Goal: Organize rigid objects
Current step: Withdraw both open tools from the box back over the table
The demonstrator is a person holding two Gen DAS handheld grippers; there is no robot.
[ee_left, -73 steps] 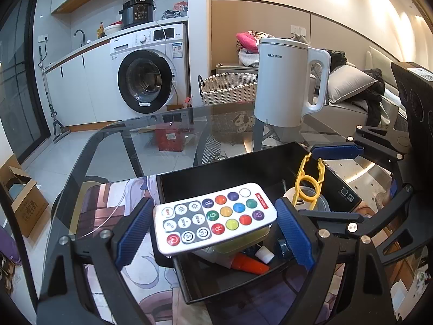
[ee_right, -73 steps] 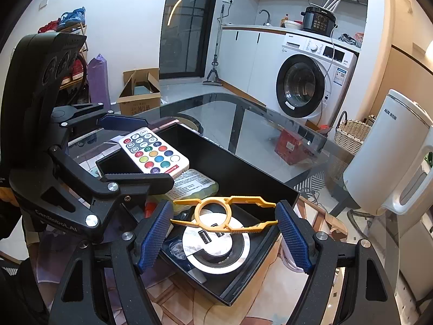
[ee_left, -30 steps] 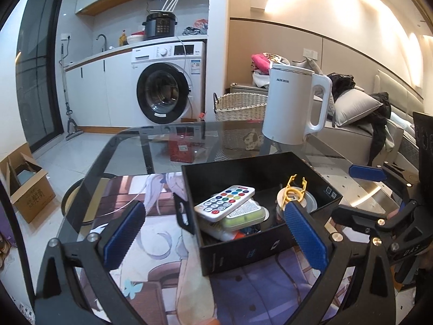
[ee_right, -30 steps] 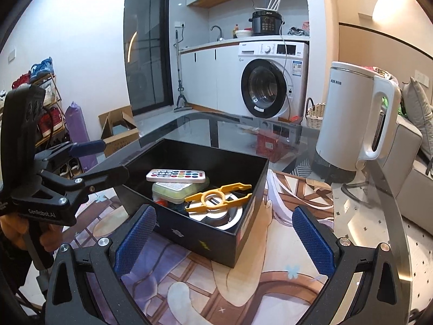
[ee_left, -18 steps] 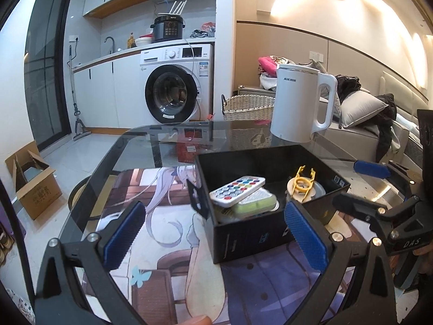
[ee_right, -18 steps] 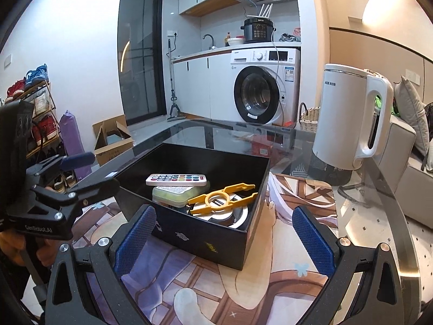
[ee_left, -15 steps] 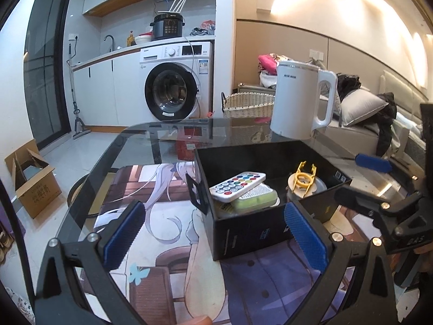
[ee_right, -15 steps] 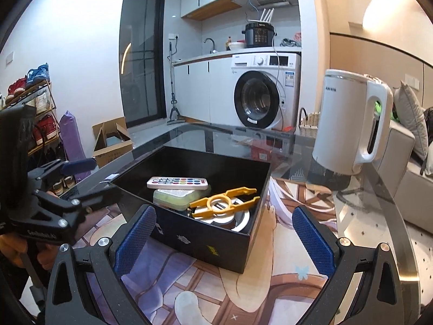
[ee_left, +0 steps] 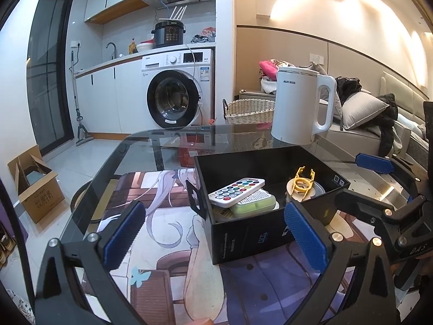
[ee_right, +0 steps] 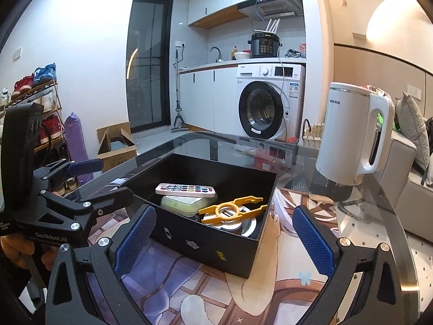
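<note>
While both grippers hang wide apart and empty, left gripper [ee_left: 213,226] and right gripper [ee_right: 223,233] face the black box [ee_right: 216,239] on the mat. Remote [ee_left: 236,191] lies inside atop a green case; light, stiff, prob. slick — grip across long edges.

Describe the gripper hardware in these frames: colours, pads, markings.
Both the left gripper and the right gripper have black angular linkage frames with silver pivot screws. Fingers carry blue textured pads. Seen from the right wrist, the left unit's side reads "GenRobot.AI" in white. From the left wrist, the right unit shows a handwritten "DAS". No cables or sleeves are clearly visible.
</note>
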